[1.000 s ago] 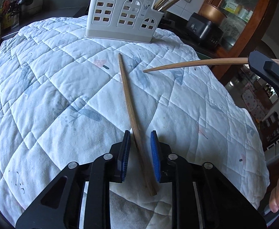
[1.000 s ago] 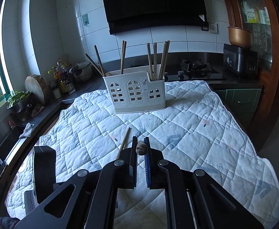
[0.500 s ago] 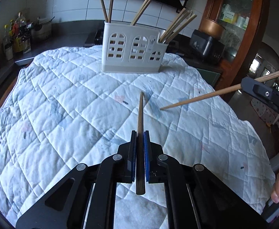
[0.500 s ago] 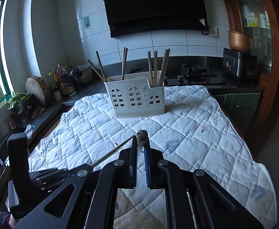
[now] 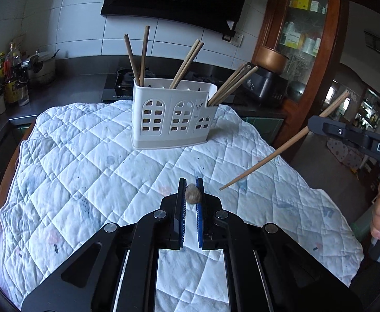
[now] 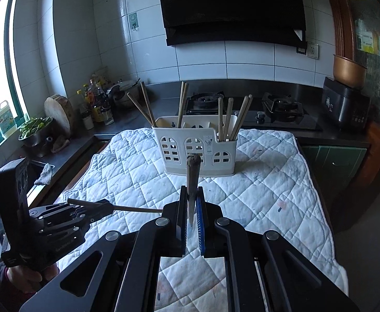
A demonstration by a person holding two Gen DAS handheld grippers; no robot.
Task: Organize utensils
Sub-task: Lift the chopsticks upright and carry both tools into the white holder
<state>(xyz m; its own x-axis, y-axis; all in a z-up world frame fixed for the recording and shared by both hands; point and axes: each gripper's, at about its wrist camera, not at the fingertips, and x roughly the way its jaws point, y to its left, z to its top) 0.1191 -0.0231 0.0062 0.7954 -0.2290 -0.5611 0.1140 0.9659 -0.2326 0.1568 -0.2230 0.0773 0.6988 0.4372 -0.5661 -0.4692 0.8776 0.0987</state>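
Left gripper clamped on one slim wooden chopstick, seen end-on between its fingers. Right gripper pinches a second wooden chopstick. White plastic windowed utensil caddy ahead of both, on pale quilted cloth.

The quilted cloth lay bare between both grippers and the white utensil holder, leaving open passage toward it. Above the holder, chopsticks already standing in its compartments fanned outward and crowded the openings. The right gripper's chopstick slanted across the space right of the left gripper.
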